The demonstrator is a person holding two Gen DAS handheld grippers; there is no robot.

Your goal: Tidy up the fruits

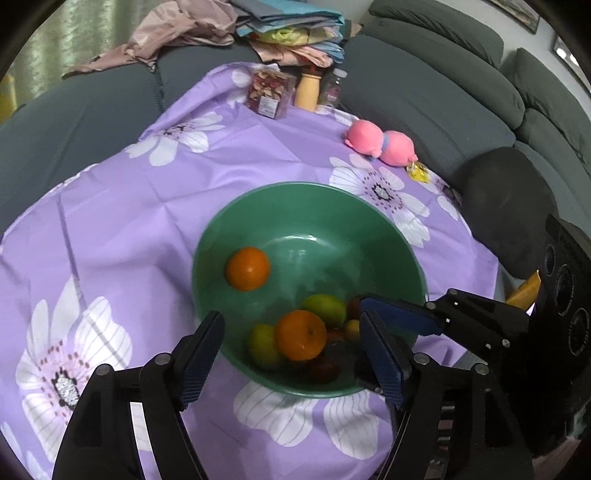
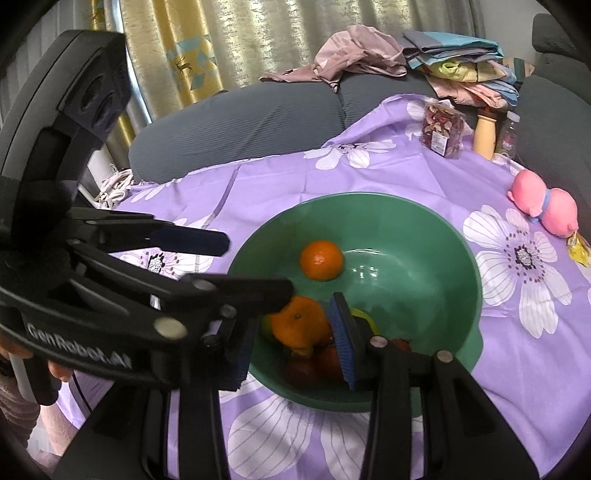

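A round green plastic bowl (image 1: 310, 206) stands on a surface covered by a lilac cloth printed with big white flowers (image 1: 129, 206). One orange (image 1: 247, 268) lies apart on the bowl's left inner slope. At the near side of the bowl lies a heap of fruit: a second, larger orange (image 1: 301, 335) on top, a yellow-green fruit (image 1: 263, 345) touching it on the left, another green fruit (image 1: 325, 308) just behind it, and dark red fruits (image 1: 325, 369) at the near edge.

The left gripper (image 1: 291, 354) hangs over the bowl's near rim with its blue-padded fingers (image 1: 201, 354) spread wide; the heap shows between them, and the pads touch nothing.

The right gripper (image 2: 295, 343) reaches into the bowl from the right with its jaws narrowed around the larger orange (image 2: 299, 321). Whether the pads press on it cannot be told, since the left gripper's black finger crosses in front.

At the far edge of the cloth stand a clear box of dried red fruit (image 1: 269, 92), a cream bottle (image 1: 308, 90) and a small clear bottle (image 1: 332, 88). A pink plush toy (image 1: 380, 142) lies to the right, with a yellow wrapper (image 1: 417, 171) just beside it. A grey sofa (image 1: 424, 99) with piled clothes (image 1: 288, 33) wraps around behind.
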